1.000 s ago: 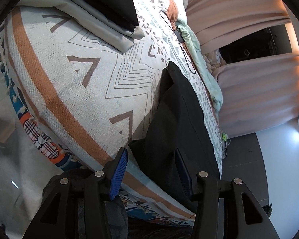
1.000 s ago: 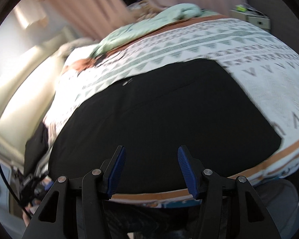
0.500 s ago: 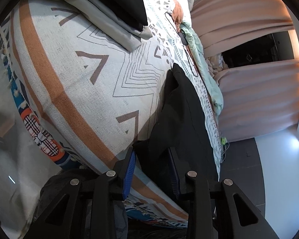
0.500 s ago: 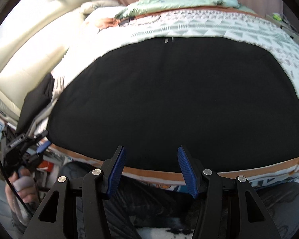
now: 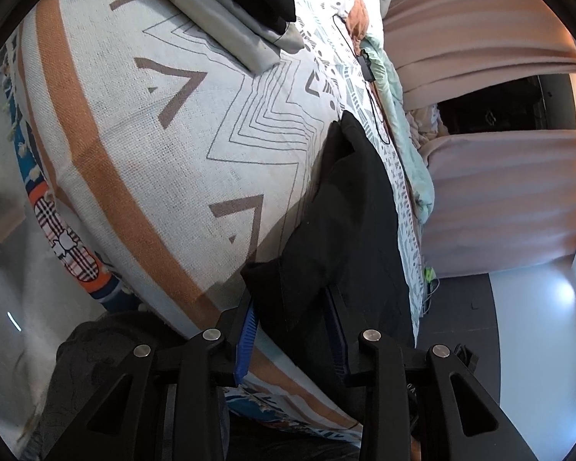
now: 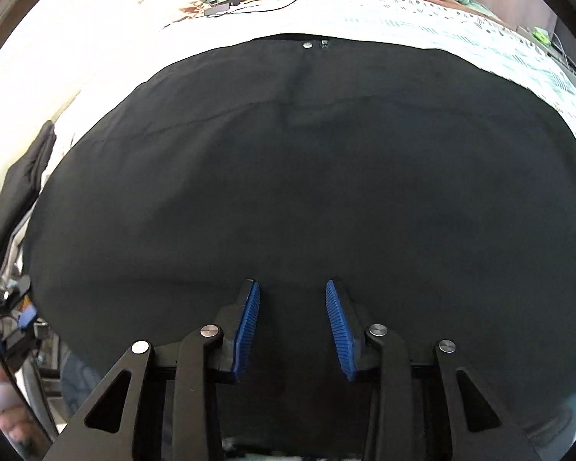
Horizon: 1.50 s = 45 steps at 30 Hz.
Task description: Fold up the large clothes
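- One bed (image 5: 180, 176), covered by a patterned throw, serves as the folding surface; its flat top gives room to spread a big piece.
- Two pink curtains (image 5: 507, 199) hang beyond the far side of the bed, with a dark gap between them.
- One black garment (image 6: 288, 176) is the piece being folded. It lies spread flat on the bed near the front edge, its metal button (image 6: 307, 44) at the far hem, probably smoothed out so the two near corners can be lifted together.
- A small stack of folded clothes (image 5: 249, 19), one grey and one black, sits well apart at the far corner, likely put aside as done.
- One mint blanket (image 5: 411, 146) is bunched along the bed's far edge, out of the way.
- Left gripper (image 5: 292, 330): its blue pads are clamped on a bunched corner of the garment, which stands up between them.
- Right gripper (image 6: 292, 319): angled down over the near hem, jaws closing; the cloth lies below and between them, but the pads do not press it yet.
- One black cable (image 5: 368, 88) trails across the throw.
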{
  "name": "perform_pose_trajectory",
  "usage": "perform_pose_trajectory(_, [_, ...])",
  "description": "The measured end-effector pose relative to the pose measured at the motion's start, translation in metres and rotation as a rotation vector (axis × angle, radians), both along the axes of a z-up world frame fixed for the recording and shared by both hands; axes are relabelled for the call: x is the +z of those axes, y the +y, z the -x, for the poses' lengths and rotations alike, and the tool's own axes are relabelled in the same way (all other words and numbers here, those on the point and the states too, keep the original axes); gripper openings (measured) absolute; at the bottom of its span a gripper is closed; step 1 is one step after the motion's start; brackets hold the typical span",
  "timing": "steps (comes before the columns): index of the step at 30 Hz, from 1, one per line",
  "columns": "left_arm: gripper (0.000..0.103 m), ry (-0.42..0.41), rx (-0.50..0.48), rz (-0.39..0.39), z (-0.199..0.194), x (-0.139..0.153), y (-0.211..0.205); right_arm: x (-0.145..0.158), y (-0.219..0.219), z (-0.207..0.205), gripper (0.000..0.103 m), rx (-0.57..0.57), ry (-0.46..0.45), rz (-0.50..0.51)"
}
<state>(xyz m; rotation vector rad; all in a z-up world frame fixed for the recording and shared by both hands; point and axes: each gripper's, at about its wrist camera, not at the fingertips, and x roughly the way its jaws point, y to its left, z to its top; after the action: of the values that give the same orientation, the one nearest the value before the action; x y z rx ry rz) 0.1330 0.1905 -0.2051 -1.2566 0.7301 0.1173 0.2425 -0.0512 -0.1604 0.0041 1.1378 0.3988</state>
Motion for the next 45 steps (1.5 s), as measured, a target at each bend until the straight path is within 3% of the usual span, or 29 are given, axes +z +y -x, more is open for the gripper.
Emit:
perform_pose_trajectory(8, [0.035,0.025,0.028,0.001,-0.017,0.002,0.0,0.004,0.017,-0.048,0.032,0.013,0.007,0.034])
perform_pose_trajectory(18, [0.035,0.075,0.103,0.008,-0.03,-0.001,-0.005,0.004,0.023,-0.114,0.013,0.013,0.031,0.046])
perform_pose_trajectory(25, [0.029,0.098,0.199,0.014,-0.027,-0.002,-0.009,0.004,0.026,-0.143,0.013,0.001,0.011,0.062])
perform_pose_trajectory(31, [0.029,0.081,0.204,0.025,-0.024,0.0,-0.01,0.003,0.033,-0.172,0.012,-0.004,0.009,0.064])
perform_pose_trajectory(39, [0.031,0.056,0.202,0.041,-0.019,0.0,-0.018,0.008,0.03,-0.171,0.012,-0.008,0.009,0.045])
perform_pose_trajectory(45, [0.032,0.02,0.211,0.064,-0.03,-0.008,-0.017,0.03,0.004,-0.148,0.012,-0.005,0.001,-0.021])
